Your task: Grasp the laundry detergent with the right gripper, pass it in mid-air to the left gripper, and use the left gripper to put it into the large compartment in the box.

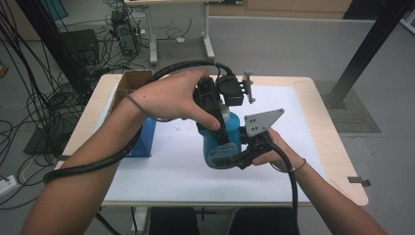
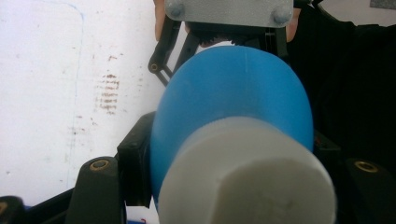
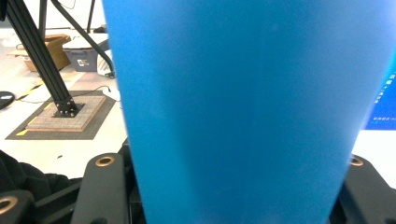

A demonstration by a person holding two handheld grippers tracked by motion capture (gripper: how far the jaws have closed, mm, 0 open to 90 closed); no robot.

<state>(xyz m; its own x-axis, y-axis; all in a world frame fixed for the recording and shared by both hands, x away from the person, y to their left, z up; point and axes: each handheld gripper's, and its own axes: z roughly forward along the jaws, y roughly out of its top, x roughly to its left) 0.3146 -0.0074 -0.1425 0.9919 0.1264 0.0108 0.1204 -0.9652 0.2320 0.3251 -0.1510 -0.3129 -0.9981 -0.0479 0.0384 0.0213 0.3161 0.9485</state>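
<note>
Bottle (image 1: 221, 142) held above surface (image 1: 171, 166): right tongs (image 1: 235, 157) clamp body, left tongs (image 1: 215, 115) clamp cap (image 2: 247, 177); uneven twisting could slip it loose.

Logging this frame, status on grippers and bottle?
Left gripper shut on blue bottle near its white cap. Right gripper shut on bottle body. Bottle held above table. Nothing obstructing.

A white mat (image 1: 161, 171) covers most of the pale wooden table (image 1: 342, 161). At its left edge stands an open cardboard box (image 1: 131, 81), with a blue box (image 1: 144, 142) just in front — perhaps touching it, though an arm hides the join. Behind the table, on the grey floor, black cables (image 1: 29, 98) tangle around a white desk frame (image 1: 154, 44). A black post (image 1: 367, 49) rises at right.
</note>
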